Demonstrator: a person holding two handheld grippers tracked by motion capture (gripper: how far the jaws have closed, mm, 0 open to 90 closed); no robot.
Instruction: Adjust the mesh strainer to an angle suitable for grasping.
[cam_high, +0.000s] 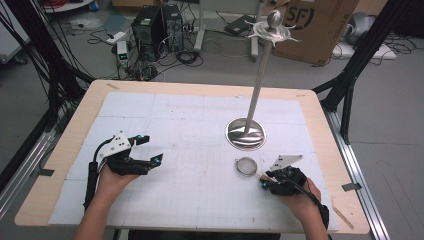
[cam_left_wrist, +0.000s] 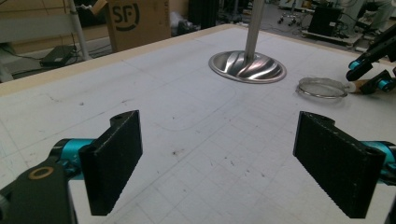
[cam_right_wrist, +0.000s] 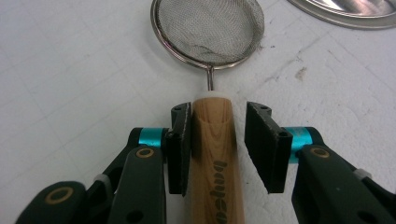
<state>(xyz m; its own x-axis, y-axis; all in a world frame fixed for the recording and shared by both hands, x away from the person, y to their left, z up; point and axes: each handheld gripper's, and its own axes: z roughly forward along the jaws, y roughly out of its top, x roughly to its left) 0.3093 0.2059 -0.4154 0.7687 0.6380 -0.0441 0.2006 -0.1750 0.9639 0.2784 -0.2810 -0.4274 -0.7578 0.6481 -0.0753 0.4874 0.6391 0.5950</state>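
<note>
Right gripper view shows the small round wire-mesh strainer with a wooden handle (cam_right_wrist: 208, 32) lying flat on the white gridded table mat (cam_right_wrist: 70, 84), its handle running back between the jaws of the right gripper (cam_right_wrist: 218, 144). The left jaw touches the wood; the right jaw stands a little off it, so the claw is not yet clenched. I judge the strainer light and stiff, the mesh easy to dent and the thin wire neck a weak spot; the smooth round handle is the place to grip, near its white collar. At the strainer's 1 o'clock stands the polished steel stand with a dished round base (cam_high: 245, 133). Well apart, at 9 o'clock, the left gripper (cam_high: 148, 148) hovers released and empty. The handle's rear end is cut off, and its printed lettering is unreadable.
</note>
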